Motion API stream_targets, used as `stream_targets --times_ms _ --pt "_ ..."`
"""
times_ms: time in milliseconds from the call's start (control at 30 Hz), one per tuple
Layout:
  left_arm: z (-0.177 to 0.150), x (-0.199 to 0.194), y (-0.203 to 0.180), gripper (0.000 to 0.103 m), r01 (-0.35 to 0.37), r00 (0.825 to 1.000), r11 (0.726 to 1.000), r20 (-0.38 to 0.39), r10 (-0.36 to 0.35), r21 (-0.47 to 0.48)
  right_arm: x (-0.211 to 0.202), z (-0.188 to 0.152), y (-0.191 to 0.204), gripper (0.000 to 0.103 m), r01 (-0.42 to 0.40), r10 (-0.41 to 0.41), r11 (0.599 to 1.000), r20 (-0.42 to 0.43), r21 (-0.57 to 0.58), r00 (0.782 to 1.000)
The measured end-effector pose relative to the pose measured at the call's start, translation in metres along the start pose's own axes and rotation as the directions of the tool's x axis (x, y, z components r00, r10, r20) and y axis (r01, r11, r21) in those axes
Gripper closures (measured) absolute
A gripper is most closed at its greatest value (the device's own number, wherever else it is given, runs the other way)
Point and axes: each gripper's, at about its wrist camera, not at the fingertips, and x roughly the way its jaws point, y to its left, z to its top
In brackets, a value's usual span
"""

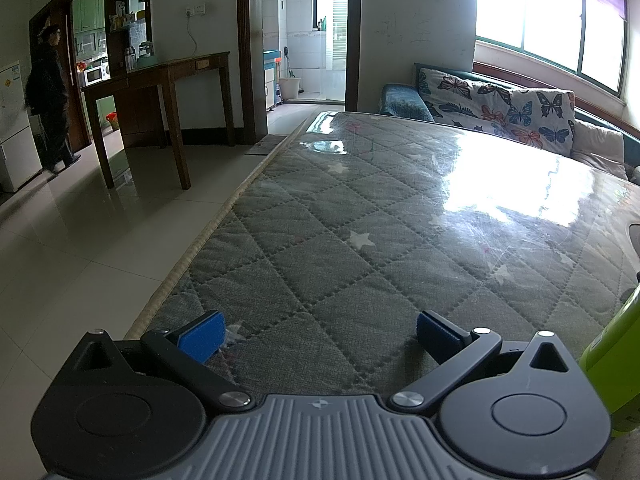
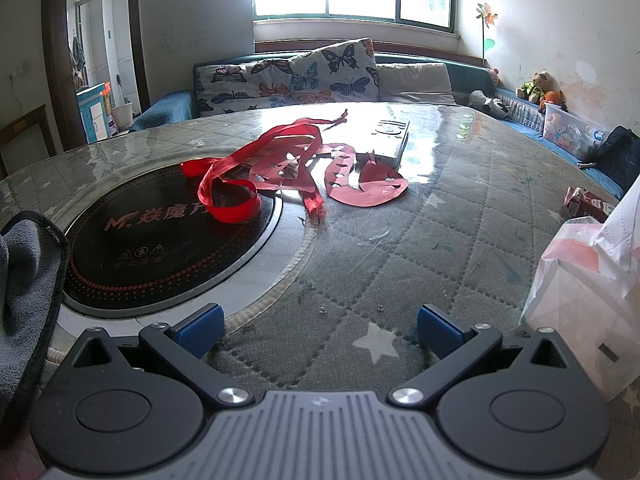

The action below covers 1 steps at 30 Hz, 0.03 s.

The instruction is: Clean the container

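Nearest to the camera, the left gripper stands wide open over the quilted table cover, and nothing is between its blue pads. To the left of the table the tiled floor is seen, with a dark wooden desk and a person standing far behind near a doorway. At the right edge of this view a lime-green container shows only partly, just beside the gripper's right side.

The right gripper is also wide open and holds nothing. On its left lies a grey cloth, next to a round black cooktop set in the table. A red ribbon lies partly on the cooktop, with red cut paper and a white remote behind it. At the right stands a white plastic bag.
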Motion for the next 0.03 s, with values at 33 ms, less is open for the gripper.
stream_targets --times_ms 33 --pt "0.0 0.0001 0.0001 0.0 0.0 1.0 1.0 0.0 0.0 0.0 0.0 0.0 0.0 0.0 0.0 0.0 1.0 0.0 0.0 1.0"
